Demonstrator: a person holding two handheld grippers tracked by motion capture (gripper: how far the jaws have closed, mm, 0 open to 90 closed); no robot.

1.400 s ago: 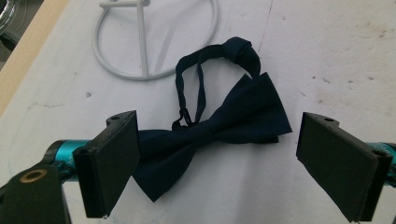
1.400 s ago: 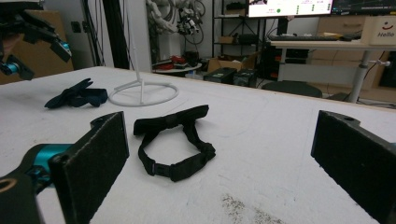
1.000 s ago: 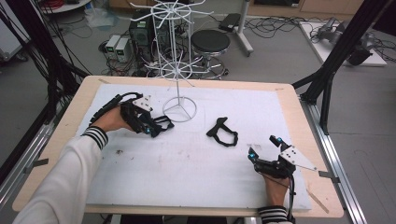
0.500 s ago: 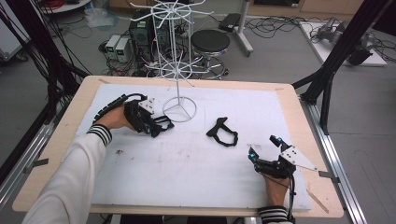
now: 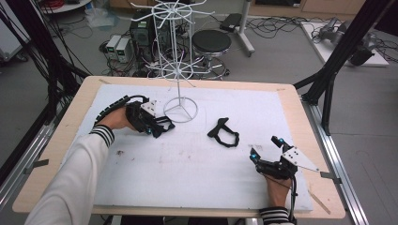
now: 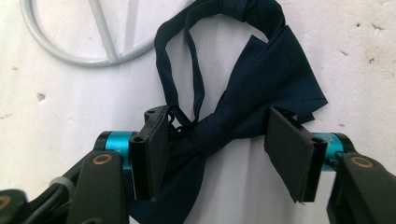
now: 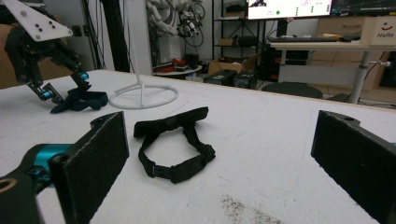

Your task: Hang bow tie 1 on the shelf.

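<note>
A navy bow tie [image 6: 261, 79] lies on the white mat beside the ring base of a white wire stand [image 6: 70, 58]. My left gripper [image 6: 217, 154] straddles its middle knot. The jaws have just been closing, with the fabric between the pads and gaps still showing on both sides. In the high view this gripper [image 5: 152, 132] sits left of the stand [image 5: 180, 110], over the navy bow tie [image 5: 164, 124]. A black bow tie [image 5: 224, 132] with its strap lies mid-table. My right gripper [image 5: 265, 147] rests open at the front right, pointing at the black bow tie [image 7: 173, 140].
The white mat [image 5: 187, 168] covers most of the wooden table. The stand's tall pole and hook arms [image 5: 174, 28] rise over the back middle. Black frame posts [image 5: 338, 61] flank the table. Beyond the table, a stool and cables clutter the floor.
The left gripper has edged a little toward the stand's base and its jaws have narrowed around the navy bow tie. The right gripper and the black bow tie have stayed put.
</note>
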